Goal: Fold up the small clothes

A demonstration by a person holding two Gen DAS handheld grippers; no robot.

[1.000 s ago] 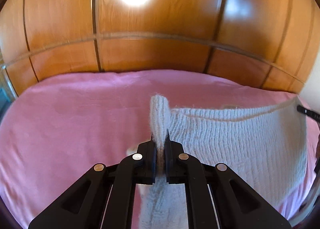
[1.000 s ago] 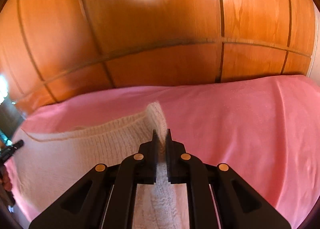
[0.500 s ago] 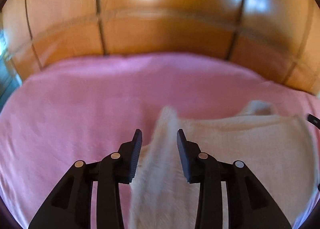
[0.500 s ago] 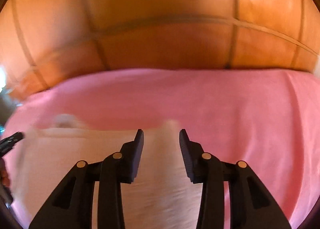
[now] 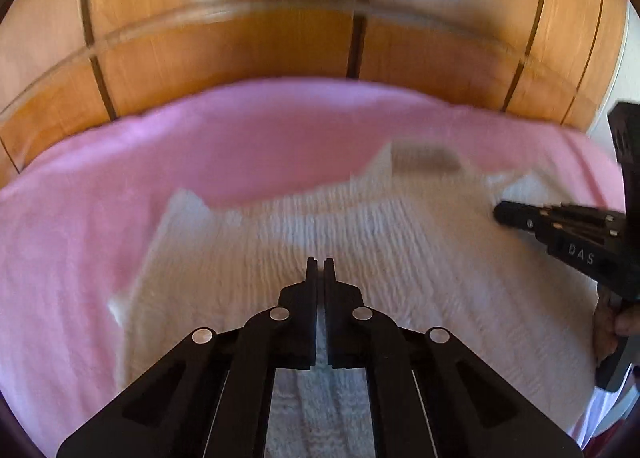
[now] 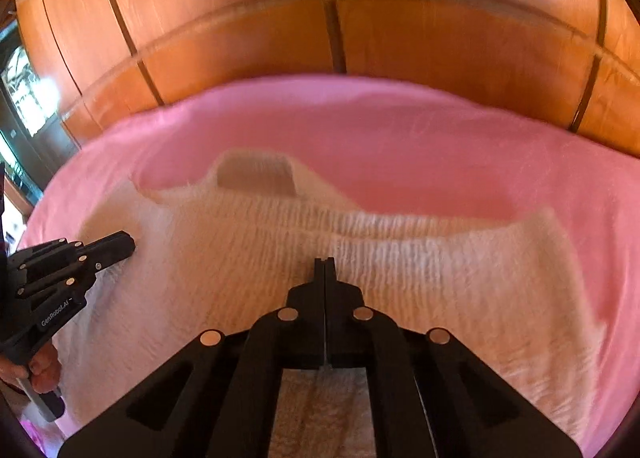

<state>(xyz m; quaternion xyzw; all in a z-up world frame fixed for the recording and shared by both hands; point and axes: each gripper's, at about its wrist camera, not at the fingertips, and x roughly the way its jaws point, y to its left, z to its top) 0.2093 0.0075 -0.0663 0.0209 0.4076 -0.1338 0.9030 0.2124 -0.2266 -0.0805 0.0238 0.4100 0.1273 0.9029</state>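
A cream knitted sweater [image 5: 360, 242] lies spread flat on the pink bed [image 5: 120, 185], neck opening at its far edge. Both claws hover over its near part: the left claw [image 5: 319, 264] and the right claw [image 6: 325, 264] have just snapped closed, jaws together and empty, with nothing pinched between them.

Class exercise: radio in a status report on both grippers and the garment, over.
Left gripper shut, empty. Right gripper shut, empty. White knit garment lying released on pink cover. Nothing in the way.
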